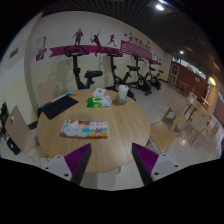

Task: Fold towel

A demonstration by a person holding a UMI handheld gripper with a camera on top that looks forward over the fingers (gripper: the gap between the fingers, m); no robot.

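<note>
2 purple pads (79, 158) of my gripper (111, 160) stand wide apart, jaws released, holding nothing. Folded multicolour towel (83, 128) lies on round wooden table (120, 125), just ahead of my left finger; green box (97, 100) & white cup (123, 94) beyond.

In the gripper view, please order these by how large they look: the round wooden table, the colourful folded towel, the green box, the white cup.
1. Round wooden table, by far the largest.
2. Colourful folded towel.
3. Green box and white cup look about alike; both stand farther from the open gripper, so I do not rank them.
</note>
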